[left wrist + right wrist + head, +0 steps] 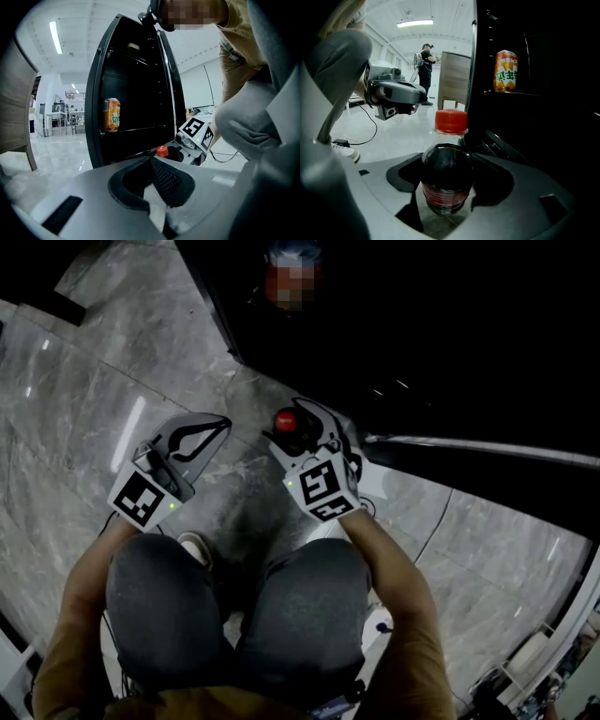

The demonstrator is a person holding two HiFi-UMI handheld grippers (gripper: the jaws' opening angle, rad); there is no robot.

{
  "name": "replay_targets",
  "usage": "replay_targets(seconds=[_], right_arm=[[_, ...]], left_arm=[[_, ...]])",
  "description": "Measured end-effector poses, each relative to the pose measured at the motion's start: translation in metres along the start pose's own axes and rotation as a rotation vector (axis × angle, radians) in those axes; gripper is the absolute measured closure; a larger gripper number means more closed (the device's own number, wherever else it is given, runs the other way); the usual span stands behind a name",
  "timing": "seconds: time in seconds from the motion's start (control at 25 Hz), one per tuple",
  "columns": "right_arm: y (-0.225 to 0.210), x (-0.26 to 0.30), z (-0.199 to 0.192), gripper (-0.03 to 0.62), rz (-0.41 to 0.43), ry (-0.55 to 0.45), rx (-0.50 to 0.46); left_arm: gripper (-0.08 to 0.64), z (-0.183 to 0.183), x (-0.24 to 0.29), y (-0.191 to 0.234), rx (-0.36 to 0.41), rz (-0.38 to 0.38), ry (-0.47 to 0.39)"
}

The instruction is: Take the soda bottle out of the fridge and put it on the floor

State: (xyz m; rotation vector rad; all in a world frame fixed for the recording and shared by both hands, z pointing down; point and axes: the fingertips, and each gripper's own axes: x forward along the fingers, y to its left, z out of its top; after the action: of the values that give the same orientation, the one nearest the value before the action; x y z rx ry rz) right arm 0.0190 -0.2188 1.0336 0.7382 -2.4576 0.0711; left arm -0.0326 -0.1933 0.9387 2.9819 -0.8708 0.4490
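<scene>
The soda bottle [446,176], dark with a red cap [285,421], stands upright just outside the open black fridge [450,343]. My right gripper [298,425] [449,161] is shut on its body, low over the marble floor [84,399]; I cannot tell whether the bottle's base touches the floor. The left gripper view also shows the cap [162,151] beside the right gripper's marker cube [197,133]. My left gripper [223,424] [152,164] hovers to the left of the bottle, shut and holding nothing.
An orange can [111,114] [505,70] sits on a fridge shelf. The fridge door edge [487,448] runs along the right. A cable [370,123] and the person's shoe [193,545] lie on the floor. Another person [425,61] stands by a wooden panel [454,79] far off.
</scene>
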Motion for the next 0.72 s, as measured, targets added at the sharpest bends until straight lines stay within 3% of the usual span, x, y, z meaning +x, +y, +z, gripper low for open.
replay_targets(seconds=[0.36, 0.72], right_arm=[[0.010, 0.017, -0.035, 0.290, -0.031, 0.020, 0.040], [0.023, 0.027, -0.058, 0.290, -0.078, 0.050, 0.070]], left_arm=[[0.558, -0.015, 0.003, -0.017, 0.037, -0.014, 0.054], [0.558, -0.007, -0.024, -0.004, -0.012, 0.098, 0.036]])
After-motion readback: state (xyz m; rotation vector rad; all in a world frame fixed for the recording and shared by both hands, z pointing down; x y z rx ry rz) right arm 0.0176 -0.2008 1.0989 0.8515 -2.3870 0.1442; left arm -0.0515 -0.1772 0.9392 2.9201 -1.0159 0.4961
